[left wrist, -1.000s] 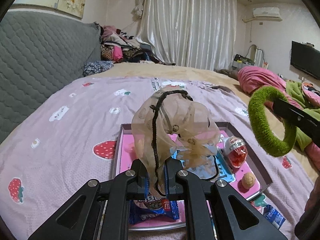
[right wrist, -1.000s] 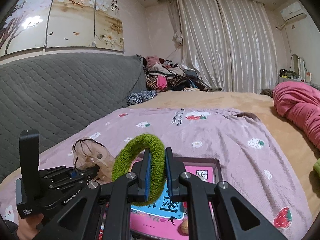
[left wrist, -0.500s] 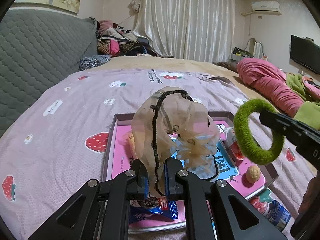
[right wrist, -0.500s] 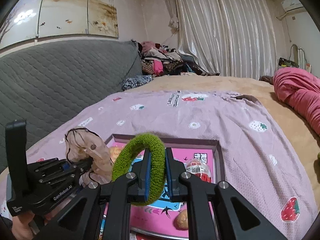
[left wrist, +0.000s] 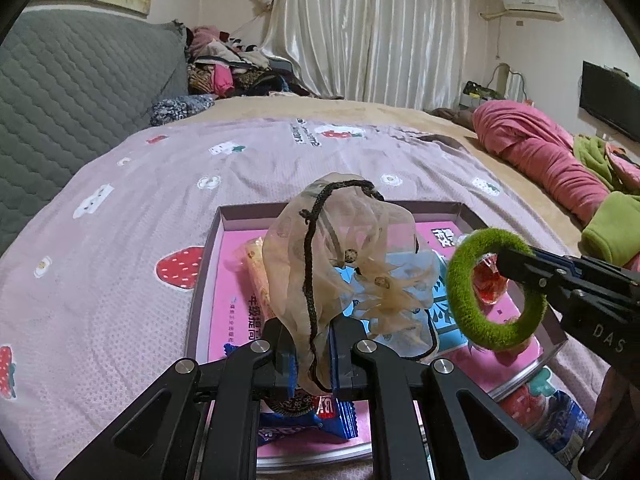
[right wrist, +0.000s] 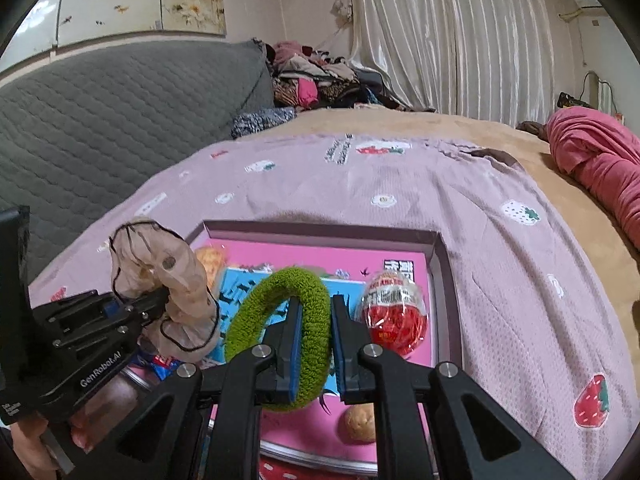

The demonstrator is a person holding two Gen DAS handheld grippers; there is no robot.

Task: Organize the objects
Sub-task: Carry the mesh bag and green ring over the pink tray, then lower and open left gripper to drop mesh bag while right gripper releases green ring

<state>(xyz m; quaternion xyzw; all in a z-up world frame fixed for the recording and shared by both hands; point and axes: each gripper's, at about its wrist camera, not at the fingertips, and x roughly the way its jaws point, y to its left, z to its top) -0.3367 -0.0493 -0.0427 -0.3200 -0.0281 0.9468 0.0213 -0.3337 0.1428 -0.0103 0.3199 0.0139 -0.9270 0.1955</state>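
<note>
My left gripper (left wrist: 310, 344) is shut on a sheer beige hair scrunchie (left wrist: 340, 256) with a black cord, held above a pink-lined tray (left wrist: 240, 220) on the bed. My right gripper (right wrist: 312, 320) is shut on a fuzzy green hair ring (right wrist: 280, 284), which stands upright over the tray's right half. From the left wrist view the green ring (left wrist: 492, 328) hangs just right of the scrunchie. In the tray (right wrist: 320, 228) lie a red foil egg (right wrist: 394, 312), a small brown ball (right wrist: 360, 422), a blue snack packet (left wrist: 304, 420) and a yellow packet (left wrist: 256, 264).
The tray rests on a lilac strawberry-print blanket (left wrist: 120, 280). A grey quilted headboard (right wrist: 100, 120) runs along the left. A pink bundle (left wrist: 540, 160) and green cloth (left wrist: 612, 232) lie at the right. A strawberry-label bottle (left wrist: 548, 412) sits by the tray's near right corner.
Both grippers have sunk toward the tray. In the left wrist view the green ring has moved left and down, from beside the tray to over its right half.
</note>
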